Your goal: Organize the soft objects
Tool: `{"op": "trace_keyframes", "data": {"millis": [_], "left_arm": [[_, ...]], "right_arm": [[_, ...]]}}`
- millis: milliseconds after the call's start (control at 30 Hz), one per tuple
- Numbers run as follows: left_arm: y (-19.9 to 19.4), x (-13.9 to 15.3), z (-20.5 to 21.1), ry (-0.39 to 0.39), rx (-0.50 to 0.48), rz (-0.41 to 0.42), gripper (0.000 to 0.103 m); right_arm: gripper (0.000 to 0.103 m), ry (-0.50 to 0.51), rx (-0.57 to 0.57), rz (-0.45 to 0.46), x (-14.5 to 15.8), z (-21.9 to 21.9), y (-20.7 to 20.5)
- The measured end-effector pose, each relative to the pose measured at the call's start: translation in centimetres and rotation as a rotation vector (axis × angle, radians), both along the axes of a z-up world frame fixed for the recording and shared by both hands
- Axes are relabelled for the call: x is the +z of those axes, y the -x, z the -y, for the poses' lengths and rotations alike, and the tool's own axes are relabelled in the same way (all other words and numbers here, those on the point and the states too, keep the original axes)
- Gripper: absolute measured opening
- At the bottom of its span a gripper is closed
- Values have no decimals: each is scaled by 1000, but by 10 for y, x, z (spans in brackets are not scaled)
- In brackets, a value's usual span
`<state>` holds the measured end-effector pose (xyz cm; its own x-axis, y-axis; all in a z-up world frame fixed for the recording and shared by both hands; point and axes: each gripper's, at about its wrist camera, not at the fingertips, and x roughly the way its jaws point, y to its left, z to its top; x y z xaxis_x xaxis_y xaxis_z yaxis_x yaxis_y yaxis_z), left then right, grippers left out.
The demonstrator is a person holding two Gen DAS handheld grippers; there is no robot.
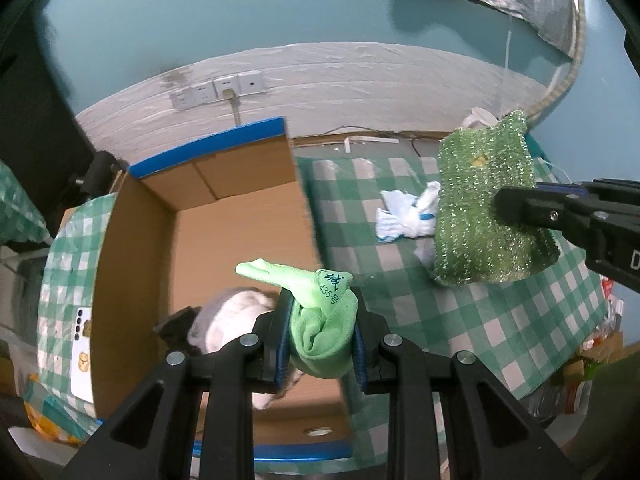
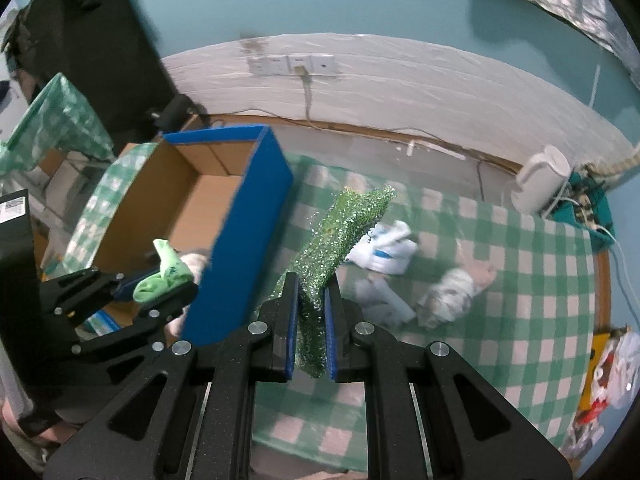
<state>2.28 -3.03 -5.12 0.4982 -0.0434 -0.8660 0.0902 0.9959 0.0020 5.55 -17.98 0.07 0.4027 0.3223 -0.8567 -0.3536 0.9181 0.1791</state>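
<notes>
Fingers, left wrist view: left gripper (image 1: 322,334) at lower centre, jaws partly closed and clamped on a rolled light-green cloth (image 1: 320,312). Cloth's long axis runs up and left, its free tip over the open cardboard box (image 1: 240,220); the box lies directly beyond the fingers, a white soft item (image 1: 240,312) already inside. Right gripper (image 1: 520,210) enters at right edge, pinching a glittery green scouring cloth (image 1: 480,208).

Right wrist view: right gripper (image 2: 312,320) at lower centre, jaws nearly together on the scouring cloth, long axis rising to upper right, over the checked tablecloth (image 2: 500,320). Box sits to the left; left gripper is nearer it.
</notes>
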Motion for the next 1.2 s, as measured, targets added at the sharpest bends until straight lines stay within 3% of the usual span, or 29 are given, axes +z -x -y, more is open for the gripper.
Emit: {"op": "trace_keyframes", "data": {"millis": [600,967,1100,1133,1200], "left_arm": [[3,-10,-80,9,140,-16,25],[0,-29,-119,2,214,-65,26],[-1,-37,-126,-4,231,-89,30],[-1,-39,-127,-8,237,-99,31],[-2,-43,-129,-11,248,-121,37]], "right_arm": [[10,-6,156,24,15,-96,0],[10,19,236,-34,-13,-148,-11],[11,21,230,-59,-25,-154,-18],[11,22,229,-67,-28,-155,-20],[23,15,207,-88,-32,-154,-24]]}}
